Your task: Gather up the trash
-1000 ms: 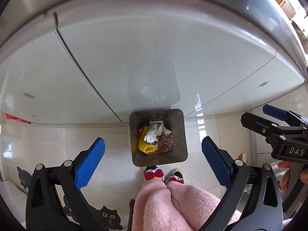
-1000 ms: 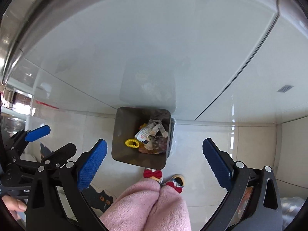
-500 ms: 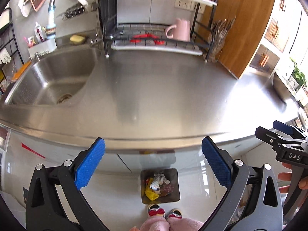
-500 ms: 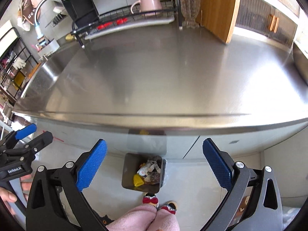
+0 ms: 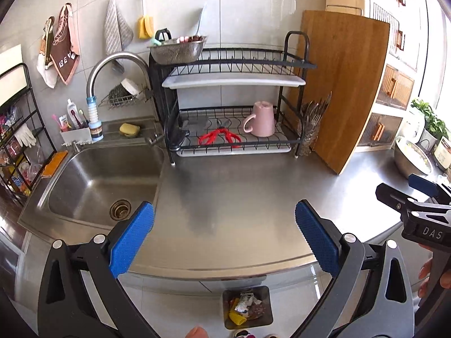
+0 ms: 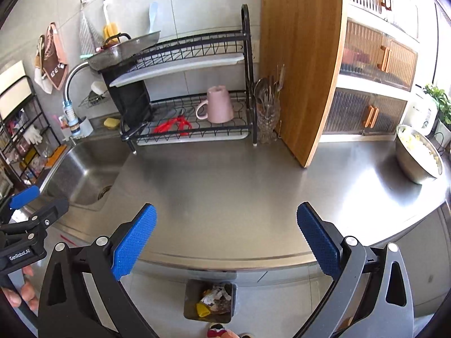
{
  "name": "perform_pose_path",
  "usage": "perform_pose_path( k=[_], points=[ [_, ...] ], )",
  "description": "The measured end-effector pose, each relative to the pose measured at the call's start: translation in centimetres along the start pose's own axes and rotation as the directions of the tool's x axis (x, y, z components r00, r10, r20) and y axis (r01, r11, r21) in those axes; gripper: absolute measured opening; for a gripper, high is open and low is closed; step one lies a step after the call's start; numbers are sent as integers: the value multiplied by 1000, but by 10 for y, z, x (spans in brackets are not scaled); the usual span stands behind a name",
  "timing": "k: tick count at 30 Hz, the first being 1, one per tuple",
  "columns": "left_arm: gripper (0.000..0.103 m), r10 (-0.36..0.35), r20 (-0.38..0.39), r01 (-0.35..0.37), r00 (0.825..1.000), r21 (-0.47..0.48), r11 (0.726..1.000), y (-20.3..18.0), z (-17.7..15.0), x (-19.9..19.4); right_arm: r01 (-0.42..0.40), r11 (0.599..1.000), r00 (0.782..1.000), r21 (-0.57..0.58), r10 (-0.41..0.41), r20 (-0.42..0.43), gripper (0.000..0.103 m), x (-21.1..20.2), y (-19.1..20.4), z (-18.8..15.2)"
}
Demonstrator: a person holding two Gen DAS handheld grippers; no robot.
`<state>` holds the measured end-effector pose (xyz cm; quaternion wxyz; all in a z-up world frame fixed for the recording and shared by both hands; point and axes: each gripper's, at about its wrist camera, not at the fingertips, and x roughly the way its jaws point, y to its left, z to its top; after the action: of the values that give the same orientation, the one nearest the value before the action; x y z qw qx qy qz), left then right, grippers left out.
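A square brown trash bin stands on the floor below the counter's front edge, holding wrappers and a yellow piece; it also shows in the right wrist view. My left gripper is open and empty, raised above the steel counter. My right gripper is open and empty too, above the same counter. Each gripper shows at the edge of the other's view. No loose trash shows on the counter.
A sink lies at the left with a tap. A black dish rack holds a pink mug and red scissors. A wooden board leans behind. A steel bowl sits at the right.
Both grippers have tilted up from looking down at the bin on the floor to looking across the counter and rack. Both stayed open and empty.
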<state>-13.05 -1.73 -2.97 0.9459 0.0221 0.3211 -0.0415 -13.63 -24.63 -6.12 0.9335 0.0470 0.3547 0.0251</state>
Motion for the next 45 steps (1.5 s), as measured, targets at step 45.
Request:
perform_pose_path(
  k=[45],
  points=[
    [95, -46, 145, 50, 988, -24, 998, 13, 47, -30, 88, 996, 981, 8, -88, 172, 100, -59, 33, 49]
  ],
)
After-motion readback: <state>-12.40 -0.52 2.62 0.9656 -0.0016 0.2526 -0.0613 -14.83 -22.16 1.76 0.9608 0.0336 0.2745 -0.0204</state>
